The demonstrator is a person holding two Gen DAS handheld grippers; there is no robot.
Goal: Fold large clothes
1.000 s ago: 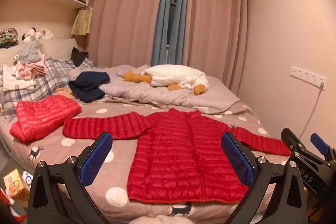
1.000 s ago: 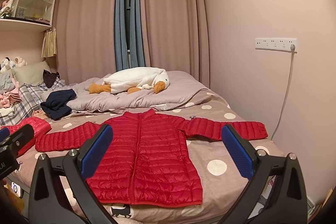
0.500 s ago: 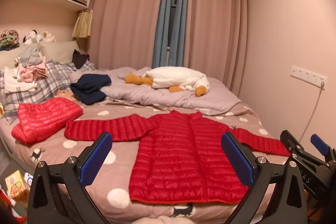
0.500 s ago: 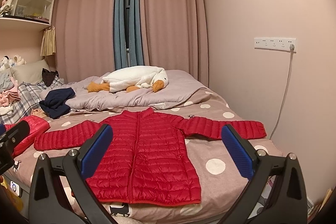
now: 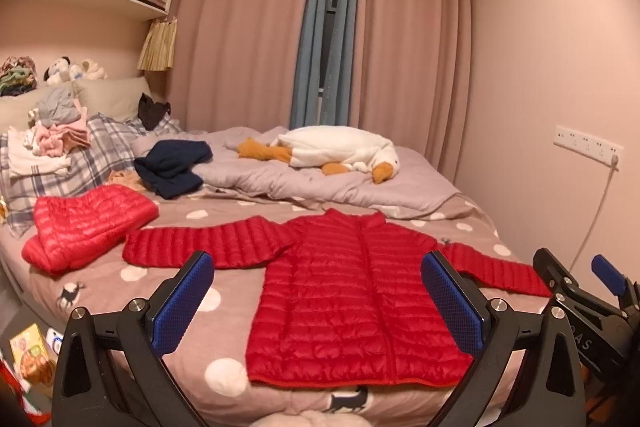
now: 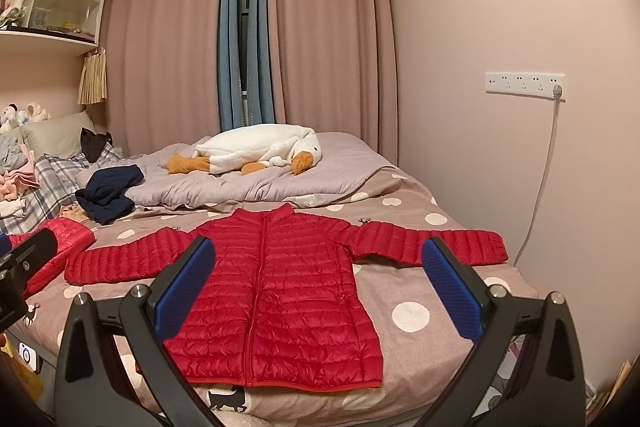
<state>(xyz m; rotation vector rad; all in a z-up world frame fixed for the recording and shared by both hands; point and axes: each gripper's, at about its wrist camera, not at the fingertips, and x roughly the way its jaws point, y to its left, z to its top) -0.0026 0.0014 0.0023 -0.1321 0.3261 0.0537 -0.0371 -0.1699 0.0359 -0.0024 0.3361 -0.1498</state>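
A red quilted jacket (image 5: pixel 352 291) (image 6: pixel 280 287) lies flat and zipped on the dotted bedspread, both sleeves spread out to the sides, hem toward me. My left gripper (image 5: pixel 318 299) hovers open in front of its hem, nothing between the blue pads. My right gripper (image 6: pixel 318 293) is open too, held short of the jacket; it also shows at the right edge of the left wrist view as the right gripper (image 5: pixel 580 291). A second red jacket (image 5: pixel 86 223), folded, rests at the left of the bed.
A white goose plush (image 5: pixel 340 149) lies on the grey duvet (image 6: pixel 256 183) behind the jacket. A navy garment (image 5: pixel 174 167) and a pile of clothes (image 5: pixel 52 135) sit at the far left. The wall with a socket strip (image 6: pixel 524 83) and cable borders the bed's right side.
Both views have risen and pulled back slightly, so the bed and jacket sit a little lower and farther. Both grippers stay open; the jacket has not moved.
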